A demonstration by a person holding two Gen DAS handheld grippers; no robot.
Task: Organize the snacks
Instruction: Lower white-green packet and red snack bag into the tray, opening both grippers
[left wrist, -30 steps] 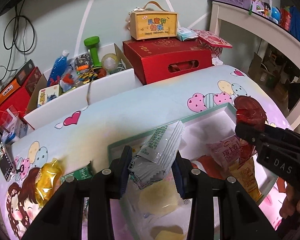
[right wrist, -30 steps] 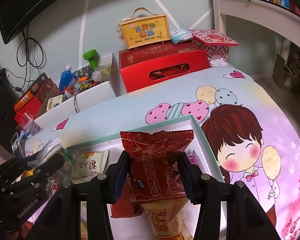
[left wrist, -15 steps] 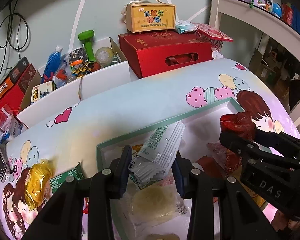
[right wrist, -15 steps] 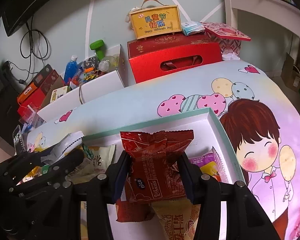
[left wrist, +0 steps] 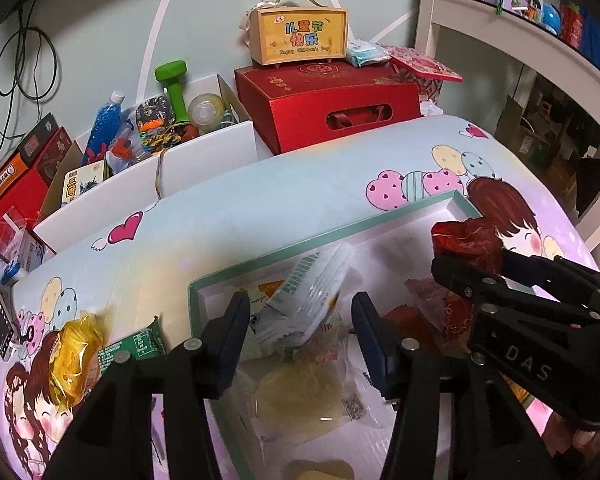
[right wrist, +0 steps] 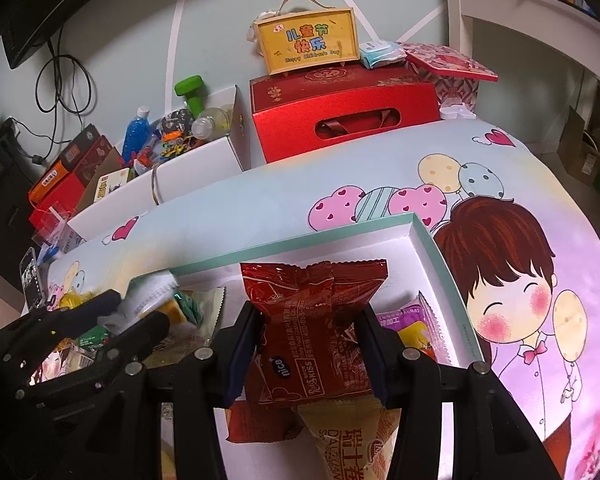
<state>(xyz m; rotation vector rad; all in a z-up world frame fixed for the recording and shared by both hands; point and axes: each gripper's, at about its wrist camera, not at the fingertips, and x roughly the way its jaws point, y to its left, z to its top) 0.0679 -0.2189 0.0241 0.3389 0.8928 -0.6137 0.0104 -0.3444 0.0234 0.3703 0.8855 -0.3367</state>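
Mint-rimmed tray (left wrist: 324,236) sits directly beneath both tongs on the cartoon-printed worktop (left wrist: 260,200), already holding several snacks. Right tongs (right wrist: 308,344) pinch a red packet (right wrist: 312,320) above the tray's right half; it should be lowered flat before release. Left tongs (left wrist: 300,332) are opening, the pale packet (left wrist: 304,296) loose between the pads, tipping into the tray's left part; they should lift clear straight up.

Black grippers (left wrist: 300,338) – silver screws, white lettering (DAS)
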